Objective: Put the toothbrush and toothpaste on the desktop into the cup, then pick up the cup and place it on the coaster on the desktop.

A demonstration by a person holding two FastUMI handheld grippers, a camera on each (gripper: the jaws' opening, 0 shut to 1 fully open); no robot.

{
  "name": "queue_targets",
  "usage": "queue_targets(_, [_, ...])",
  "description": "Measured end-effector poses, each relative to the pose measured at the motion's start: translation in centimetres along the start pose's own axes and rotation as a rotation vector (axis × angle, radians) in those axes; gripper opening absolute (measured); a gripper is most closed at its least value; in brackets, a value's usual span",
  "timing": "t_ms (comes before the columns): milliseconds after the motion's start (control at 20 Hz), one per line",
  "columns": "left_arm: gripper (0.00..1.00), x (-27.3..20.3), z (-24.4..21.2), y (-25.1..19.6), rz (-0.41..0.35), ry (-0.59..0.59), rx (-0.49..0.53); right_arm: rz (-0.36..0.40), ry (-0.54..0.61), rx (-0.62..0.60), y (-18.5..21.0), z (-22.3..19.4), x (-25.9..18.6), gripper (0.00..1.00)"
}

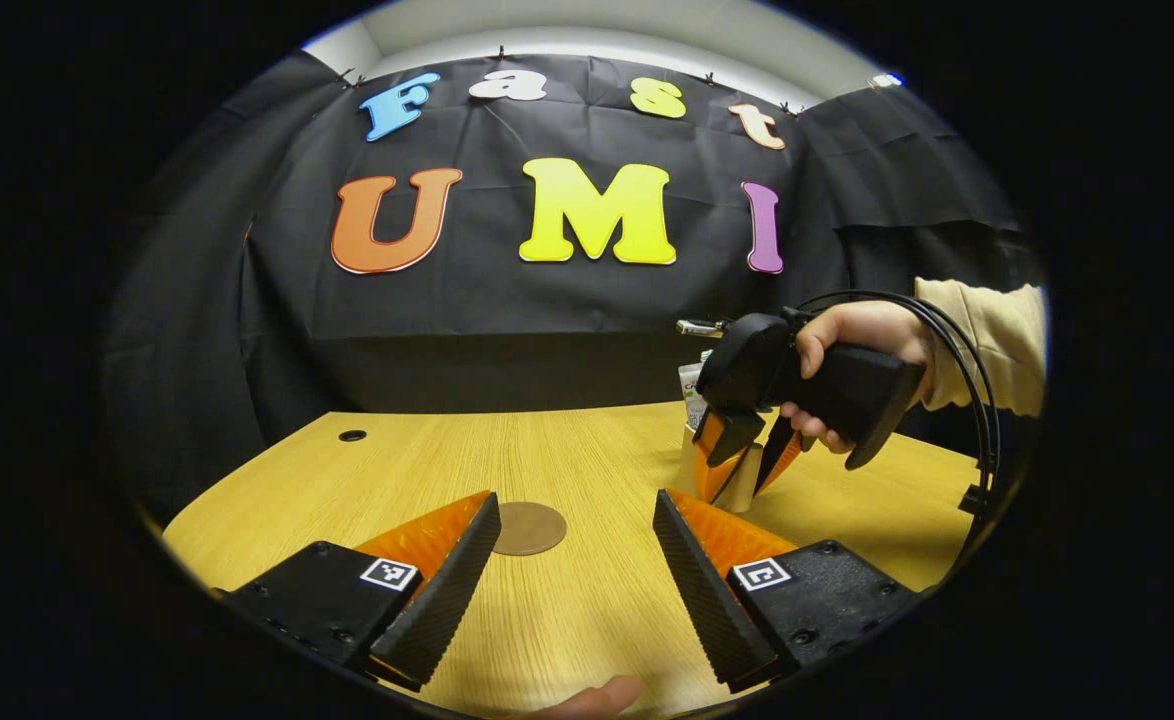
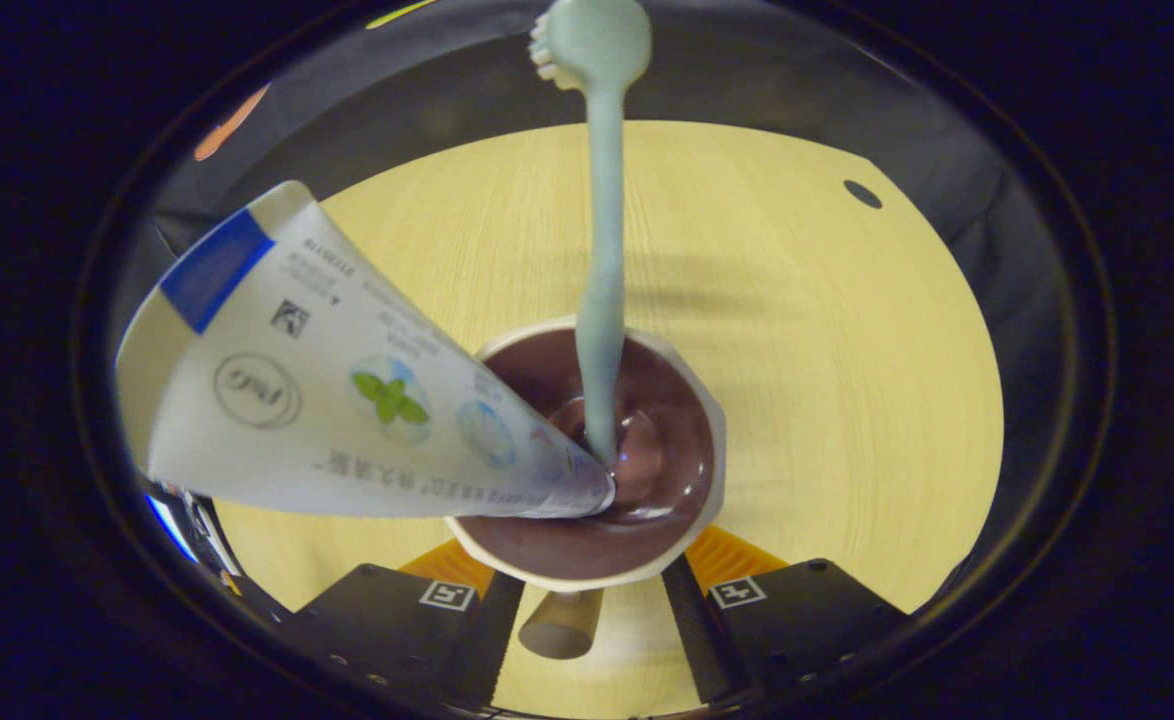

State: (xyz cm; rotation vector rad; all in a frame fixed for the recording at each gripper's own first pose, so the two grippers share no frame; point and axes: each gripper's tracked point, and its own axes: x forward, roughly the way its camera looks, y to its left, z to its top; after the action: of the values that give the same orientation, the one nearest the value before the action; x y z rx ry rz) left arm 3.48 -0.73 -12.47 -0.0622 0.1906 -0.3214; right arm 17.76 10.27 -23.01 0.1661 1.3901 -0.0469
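Observation:
In the right gripper view I look down into a beige cup (image 2: 682, 375) with a brown inside. A pale green toothbrush (image 2: 602, 250) stands in it, and a white toothpaste tube (image 2: 327, 400) leans out to the left. My right gripper (image 2: 592, 590) has a finger on each side of the cup below the rim, with the handle (image 2: 562, 622) between them and the tips hidden. In the left gripper view the right gripper (image 1: 747, 465), held by a hand (image 1: 852, 345), clasps the cup (image 1: 742, 485) on the table's right. My left gripper (image 1: 577, 530) stands open, and the round brown coaster (image 1: 529, 527) lies just beyond it.
The wooden table (image 1: 587, 450) has a small cable hole (image 1: 352, 435) at its far left corner. Black cables (image 1: 977, 400) hang from the right gripper near the table's right edge. A fingertip (image 1: 597, 697) shows at the front edge.

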Motion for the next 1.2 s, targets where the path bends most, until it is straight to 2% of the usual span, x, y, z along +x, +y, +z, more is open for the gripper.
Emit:
queue_targets(50, [0.99, 0.0, 0.1, 0.1, 0.004, -0.006, 0.018, 0.002, 0.019, 0.005, 0.1, -0.2, 0.4, 0.64])
queue_targets(100, [0.98, 0.1, -0.1, 0.2, 0.008, -0.010, 0.033, -0.009, 0.023, 0.000, 0.1, -0.2, 0.3, 0.53])
queue_targets(150, [0.98, 0.2, -0.2, 0.0, 0.005, -0.010, 0.041, -0.027, 0.028, -0.012, -0.1, -0.2, 0.5, 0.58])
queue_targets(200, [0.98, 0.1, -0.3, -0.4, -0.009, -0.009, 0.044, -0.047, 0.029, -0.015, -0.5, -0.1, 0.7, 0.58])
queue_targets(300, [0.99, 0.0, 0.0, -0.8, -0.027, -0.029, 0.042, -0.047, 0.044, -0.010, -0.3, -0.2, 0.8, 0.49])
queue_targets(400, [0.99, -0.2, 0.4, -0.8, -0.034, -0.053, 0.040, -0.068, 0.052, -0.006, -0.6, -0.1, 1.0, 0.54])
queue_targets(550, [0.98, -0.2, 0.4, -0.7, -0.039, -0.068, 0.032, -0.087, 0.066, 0.012, -0.7, -0.2, 1.1, 0.54])
queue_targets(800, [0.98, 0.0, 0.0, -0.6, -0.048, -0.056, 0.019, -0.091, 0.064, -0.028, -1.0, -0.3, 1.4, 0.53])
queue_targets(900, [0.98, 0.1, -0.1, -0.5, -0.043, -0.055, 0.021, -0.116, 0.049, -0.028, -1.7, -0.1, 1.4, 0.53])
queue_targets(1200, [0.98, -0.4, -0.3, -1.0, -0.054, -0.052, 0.013, -0.107, -0.002, -0.069, -1.6, 0.4, -0.2, 0.52])
